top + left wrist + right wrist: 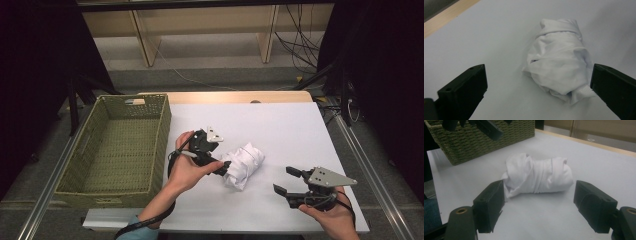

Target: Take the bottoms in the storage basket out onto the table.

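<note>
A white cloth (244, 162), rolled into a crumpled bundle, lies mid-table on the white sheet (280, 125). My left gripper (220, 161) is at the bundle's left end, held by a hand. In the left gripper view that gripper (539, 75) is open, and the cloth (559, 65) lies between its jaws, nearer the right one. My right gripper (283, 180) stands open near the front edge, a short way right of the bundle and apart from it. Seen from the right gripper view, its own jaws (539, 195) are spread wide before the cloth (539, 173).
A green woven basket (115, 145) stands at the table's left edge, with nothing in it; its wall (474, 140) rises behind the cloth. A wooden table edge (225, 96) runs along the back. Cables lie on the floor beyond.
</note>
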A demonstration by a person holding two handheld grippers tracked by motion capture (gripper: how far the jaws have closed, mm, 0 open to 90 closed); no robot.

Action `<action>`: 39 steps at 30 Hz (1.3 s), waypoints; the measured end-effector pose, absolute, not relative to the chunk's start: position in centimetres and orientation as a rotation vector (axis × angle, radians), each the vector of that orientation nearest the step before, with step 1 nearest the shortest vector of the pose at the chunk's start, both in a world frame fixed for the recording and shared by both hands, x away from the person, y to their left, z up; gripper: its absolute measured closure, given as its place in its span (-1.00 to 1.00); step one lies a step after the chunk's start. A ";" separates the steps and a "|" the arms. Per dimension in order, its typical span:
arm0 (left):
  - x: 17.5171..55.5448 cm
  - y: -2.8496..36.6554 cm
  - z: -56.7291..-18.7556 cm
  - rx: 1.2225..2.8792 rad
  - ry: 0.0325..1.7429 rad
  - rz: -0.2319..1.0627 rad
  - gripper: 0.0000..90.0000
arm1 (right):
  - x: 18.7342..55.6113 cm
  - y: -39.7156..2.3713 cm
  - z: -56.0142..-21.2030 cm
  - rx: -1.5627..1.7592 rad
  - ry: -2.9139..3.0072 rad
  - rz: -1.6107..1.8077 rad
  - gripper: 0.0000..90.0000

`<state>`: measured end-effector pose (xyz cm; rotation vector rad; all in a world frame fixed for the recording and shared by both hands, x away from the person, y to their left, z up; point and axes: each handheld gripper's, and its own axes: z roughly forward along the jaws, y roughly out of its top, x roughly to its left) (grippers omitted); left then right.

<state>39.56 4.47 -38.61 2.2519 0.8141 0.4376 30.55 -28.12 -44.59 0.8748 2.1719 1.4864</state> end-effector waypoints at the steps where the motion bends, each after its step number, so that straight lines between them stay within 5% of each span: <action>1: 39.5 4.6 -38.4 2.247 0.809 0.444 -0.99 | 30.5 -28.1 -44.6 0.880 2.171 1.488 -0.43; 39: 37.4 13.0 -35.1 2.064 0.884 0.540 -1.00 | 30.4 -28.0 -44.5 0.870 2.170 1.488 -0.43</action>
